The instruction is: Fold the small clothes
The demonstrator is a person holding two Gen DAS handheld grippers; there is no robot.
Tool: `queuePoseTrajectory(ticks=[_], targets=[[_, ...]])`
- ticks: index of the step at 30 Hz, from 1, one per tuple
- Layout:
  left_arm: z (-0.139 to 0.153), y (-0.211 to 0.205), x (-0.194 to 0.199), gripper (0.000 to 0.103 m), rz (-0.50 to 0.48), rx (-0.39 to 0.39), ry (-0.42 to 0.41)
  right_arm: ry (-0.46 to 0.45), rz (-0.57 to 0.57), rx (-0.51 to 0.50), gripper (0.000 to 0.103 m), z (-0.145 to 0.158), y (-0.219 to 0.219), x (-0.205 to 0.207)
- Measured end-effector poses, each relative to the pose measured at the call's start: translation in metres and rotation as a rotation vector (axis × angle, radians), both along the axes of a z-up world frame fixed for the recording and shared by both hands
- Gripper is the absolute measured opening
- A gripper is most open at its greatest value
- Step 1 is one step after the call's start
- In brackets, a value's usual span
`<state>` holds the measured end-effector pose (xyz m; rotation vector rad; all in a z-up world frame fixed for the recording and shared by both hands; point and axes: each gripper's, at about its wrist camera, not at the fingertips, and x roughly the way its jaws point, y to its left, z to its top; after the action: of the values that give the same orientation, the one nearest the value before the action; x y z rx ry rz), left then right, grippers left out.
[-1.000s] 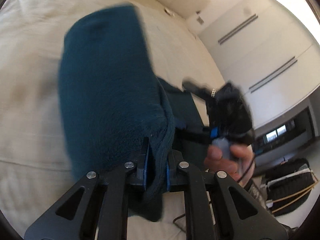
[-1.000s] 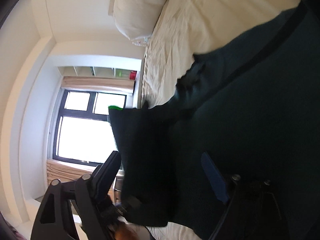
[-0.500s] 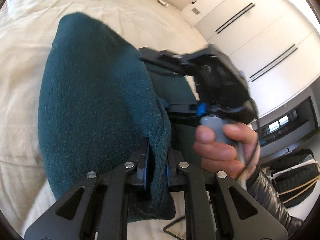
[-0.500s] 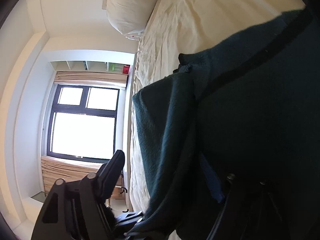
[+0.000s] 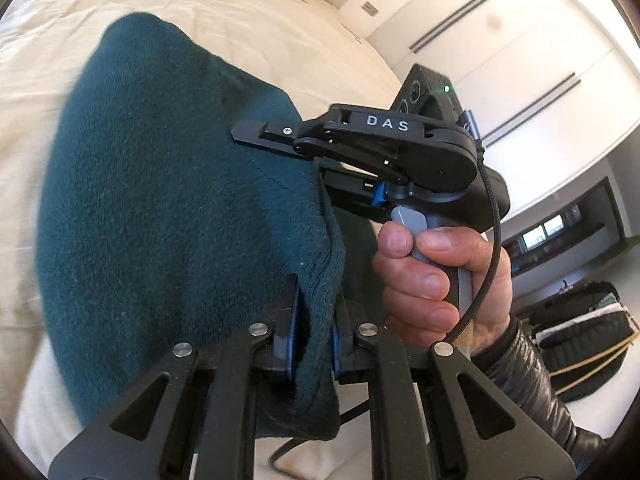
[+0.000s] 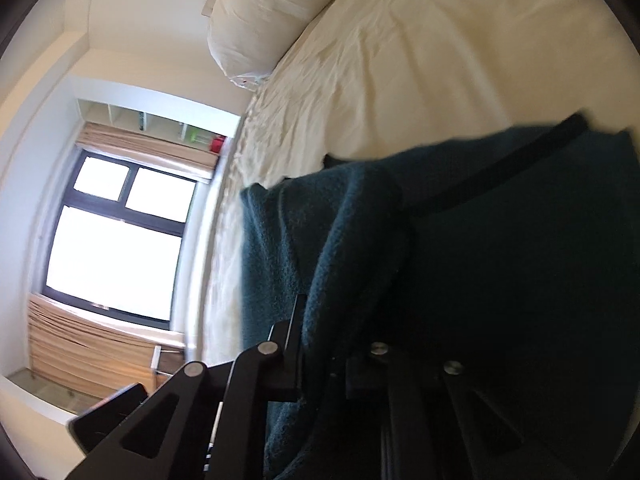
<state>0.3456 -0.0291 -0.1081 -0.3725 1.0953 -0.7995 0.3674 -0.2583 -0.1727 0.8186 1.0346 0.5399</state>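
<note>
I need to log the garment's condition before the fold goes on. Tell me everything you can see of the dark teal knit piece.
The teal garment looks like a thick, fuzzy knit, deep blue-green, with a darker band across it in the right wrist view. It is bunched and doubled over, above a cream bed. The left gripper is shut on a thick bundled edge. The right gripper, whose jaws have just been closing, pinches another fold, held by a hand. Its full shape is hidden.
</note>
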Motion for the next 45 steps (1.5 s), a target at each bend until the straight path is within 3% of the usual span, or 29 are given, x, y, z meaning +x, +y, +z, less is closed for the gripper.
queuePoseTrajectory(ticks=[9, 14, 16, 19, 21, 23, 26, 28, 32, 33, 34, 35, 40, 45], targets=[[-0.008, -0.051, 0.006, 0.011, -0.072, -0.001, 0.010, 0.020, -0.053, -0.141, 0.014, 0.007, -0.059, -0.010], [-0.022, -0.062, 0.010, 0.013, -0.067, 0.009, 0.031, 0.041, -0.093, -0.170, 0.014, -0.006, -0.080, -0.010], [-0.026, -0.066, -0.006, 0.016, -0.064, 0.014, 0.038, 0.058, -0.101, -0.174, 0.014, -0.015, -0.084, -0.010], [-0.019, -0.055, -0.012, 0.033, -0.079, 0.012, 0.059, 0.068, -0.107, -0.132, 0.016, -0.025, -0.090, -0.010], [-0.011, -0.033, -0.024, 0.071, -0.094, 0.003, 0.067, 0.079, -0.112, -0.090, 0.020, -0.028, -0.093, -0.014], [0.001, -0.002, -0.036, 0.076, -0.089, -0.031, 0.045, 0.080, -0.111, -0.080, 0.026, -0.025, -0.095, -0.022], [0.016, 0.046, -0.036, 0.076, -0.052, -0.074, 0.005, 0.058, -0.108, -0.040, 0.046, -0.016, -0.091, -0.039], [0.022, 0.071, -0.027, 0.076, 0.005, -0.057, -0.041, 0.039, -0.092, -0.049, 0.054, -0.009, -0.079, -0.052], [0.019, 0.100, -0.006, 0.076, 0.071, -0.005, -0.056, 0.061, -0.043, -0.119, 0.052, -0.010, -0.054, -0.070], [0.017, 0.104, -0.002, 0.076, 0.082, 0.003, -0.055, 0.059, -0.040, -0.154, 0.043, -0.009, -0.049, -0.072], [0.018, 0.105, 0.000, 0.076, 0.091, 0.012, -0.051, 0.059, -0.046, -0.191, 0.025, -0.010, -0.046, -0.073], [0.019, 0.109, 0.007, 0.076, 0.103, 0.017, -0.047, 0.072, -0.058, -0.206, 0.019, -0.012, -0.048, -0.072], [0.015, 0.096, -0.003, 0.076, 0.101, 0.029, -0.063, 0.070, -0.105, -0.217, 0.016, -0.009, -0.063, -0.071], [-0.002, 0.056, -0.006, 0.076, 0.083, 0.039, -0.115, 0.028, -0.145, -0.212, 0.016, 0.002, -0.081, -0.077]])
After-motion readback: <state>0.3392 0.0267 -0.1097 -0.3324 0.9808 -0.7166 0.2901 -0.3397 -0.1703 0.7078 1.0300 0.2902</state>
